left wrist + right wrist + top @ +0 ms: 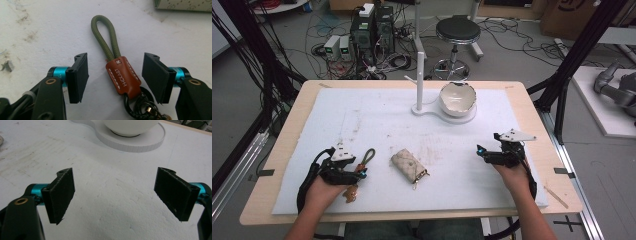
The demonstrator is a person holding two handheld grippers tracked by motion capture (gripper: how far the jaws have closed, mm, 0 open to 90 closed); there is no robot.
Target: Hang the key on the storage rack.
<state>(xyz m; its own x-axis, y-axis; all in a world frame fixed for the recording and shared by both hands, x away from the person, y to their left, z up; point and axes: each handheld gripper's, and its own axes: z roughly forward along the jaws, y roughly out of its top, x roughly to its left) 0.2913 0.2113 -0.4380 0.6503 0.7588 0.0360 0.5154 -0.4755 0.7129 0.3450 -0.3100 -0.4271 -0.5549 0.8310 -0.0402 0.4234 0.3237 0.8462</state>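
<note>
Black stool (457, 31) on cable-strewn grey floor (512, 55).

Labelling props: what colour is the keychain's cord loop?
Olive green cord loop, joined to a brown leather tab; clearest in the left gripper view.

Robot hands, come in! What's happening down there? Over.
Left gripper open, fingers either side of the keychain's brown leather tab, not touching. Right gripper open over bare foam. Beige pouch lies beside the keychain, not blocking.

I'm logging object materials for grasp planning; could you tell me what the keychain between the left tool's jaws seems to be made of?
The keychain looks mixed. Its olive loop appears to be braided cord, given the woven texture. The brown tab looks like smooth, slightly glossy leather or imitation leather, with white stitching and stamped lettering. The dark rings below seem to be metal, judging by their sheen.
</note>
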